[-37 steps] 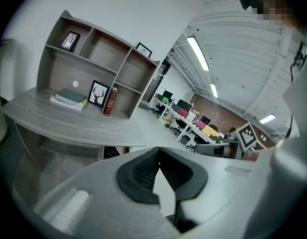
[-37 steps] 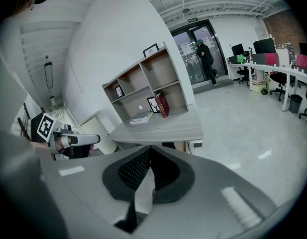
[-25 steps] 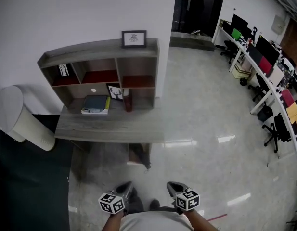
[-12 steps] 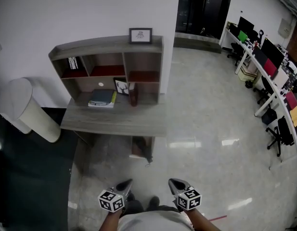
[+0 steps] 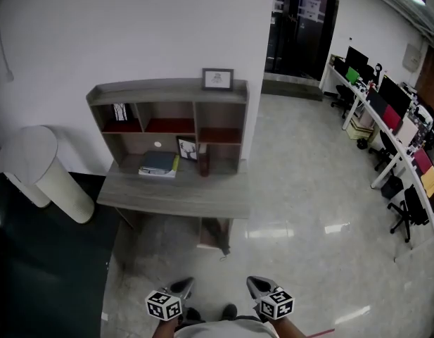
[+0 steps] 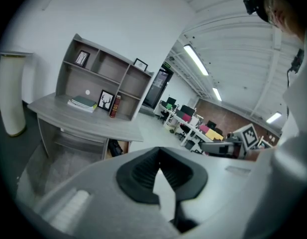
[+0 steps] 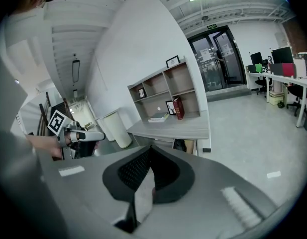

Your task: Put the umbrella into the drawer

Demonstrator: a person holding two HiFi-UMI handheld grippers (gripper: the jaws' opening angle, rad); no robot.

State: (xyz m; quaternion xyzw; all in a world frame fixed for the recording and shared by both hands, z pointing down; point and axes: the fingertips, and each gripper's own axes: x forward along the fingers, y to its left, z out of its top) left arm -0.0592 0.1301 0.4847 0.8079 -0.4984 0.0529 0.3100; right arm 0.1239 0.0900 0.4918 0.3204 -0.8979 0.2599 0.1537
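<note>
L hand-held gripper (image 5: 181,285) and R hand-held gripper (image 5: 257,284) are both clenched, pads tip to tip w/ nothing btw them. They're carried low, close to the person's body and tipped toward the floor ahead. That reads as a carry pose, not a reach, since the worktop (image 5: 174,197) is well apart from them. The umbrella (image 5: 217,234) is prob. the dark bundle under the worktop's right end, at a wood-coloured box that may be the drawer (image 5: 205,239). Too small to tell if it lies inside or hangs out. So this fits either walking up to fetch it or standing off w/ it stowed. Books (image 5: 159,164) and a framed pic (image 5: 188,148) sit below the shelf unit (image 5: 167,92).
</note>
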